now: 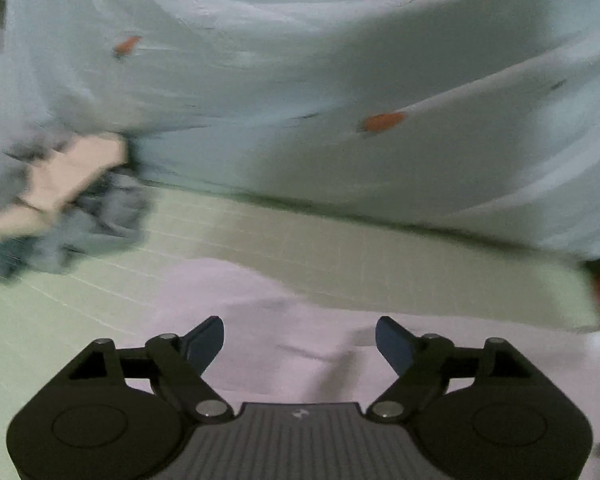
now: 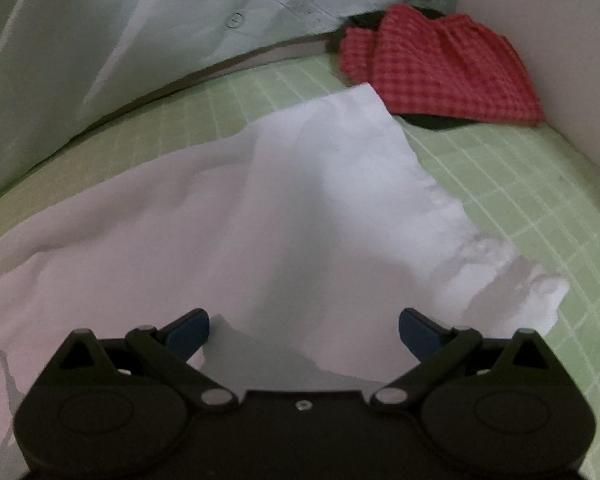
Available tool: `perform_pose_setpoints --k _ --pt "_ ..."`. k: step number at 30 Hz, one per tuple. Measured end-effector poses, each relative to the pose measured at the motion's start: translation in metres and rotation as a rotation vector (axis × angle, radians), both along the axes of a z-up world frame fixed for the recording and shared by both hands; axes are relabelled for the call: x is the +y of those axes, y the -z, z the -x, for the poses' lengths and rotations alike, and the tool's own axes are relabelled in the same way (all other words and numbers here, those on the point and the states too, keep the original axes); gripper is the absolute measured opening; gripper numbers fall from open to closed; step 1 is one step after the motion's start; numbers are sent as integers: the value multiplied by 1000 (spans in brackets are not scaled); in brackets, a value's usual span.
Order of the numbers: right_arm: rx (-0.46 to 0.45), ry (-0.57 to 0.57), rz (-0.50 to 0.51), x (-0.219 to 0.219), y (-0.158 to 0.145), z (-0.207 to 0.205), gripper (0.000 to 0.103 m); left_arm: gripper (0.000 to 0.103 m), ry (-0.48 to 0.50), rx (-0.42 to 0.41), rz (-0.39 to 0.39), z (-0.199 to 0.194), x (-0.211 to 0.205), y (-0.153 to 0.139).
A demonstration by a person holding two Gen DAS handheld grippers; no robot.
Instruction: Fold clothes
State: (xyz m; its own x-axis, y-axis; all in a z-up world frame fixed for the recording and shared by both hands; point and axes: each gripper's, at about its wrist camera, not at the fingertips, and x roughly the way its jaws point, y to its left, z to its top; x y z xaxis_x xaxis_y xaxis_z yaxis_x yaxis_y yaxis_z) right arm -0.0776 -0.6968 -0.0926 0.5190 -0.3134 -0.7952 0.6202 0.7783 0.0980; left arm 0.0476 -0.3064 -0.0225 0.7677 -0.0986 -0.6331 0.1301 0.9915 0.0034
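My right gripper (image 2: 304, 330) hung spread and empty just over the white garment (image 2: 284, 208), which lay rumpled on the green gridded mat (image 2: 500, 184). My left gripper (image 1: 300, 340) gaped empty too. The cloth looked thin, limp and light; I judged its frilled right edge the best hold.

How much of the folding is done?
Not much that I can see. The white cloth lies crumpled on the green mat, not folded. Both grippers, left and right, are open and hold nothing. The red checked cloth and a blurry pile also wait.
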Motion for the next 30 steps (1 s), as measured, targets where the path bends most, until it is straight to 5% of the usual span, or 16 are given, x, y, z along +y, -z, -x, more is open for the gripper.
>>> perform_pose_setpoints --k 4,10,17,30 --pt "8 13 9 -4 1 0 102 83 -150 80 -159 -21 15 27" --pt "34 6 23 -3 3 -3 102 83 -95 190 -126 -30 16 56" --pt "60 -14 50 -2 5 -10 102 92 -62 201 -276 -31 -37 86" --pt "46 4 210 -45 -3 -15 102 103 -80 216 -294 -36 -38 97"
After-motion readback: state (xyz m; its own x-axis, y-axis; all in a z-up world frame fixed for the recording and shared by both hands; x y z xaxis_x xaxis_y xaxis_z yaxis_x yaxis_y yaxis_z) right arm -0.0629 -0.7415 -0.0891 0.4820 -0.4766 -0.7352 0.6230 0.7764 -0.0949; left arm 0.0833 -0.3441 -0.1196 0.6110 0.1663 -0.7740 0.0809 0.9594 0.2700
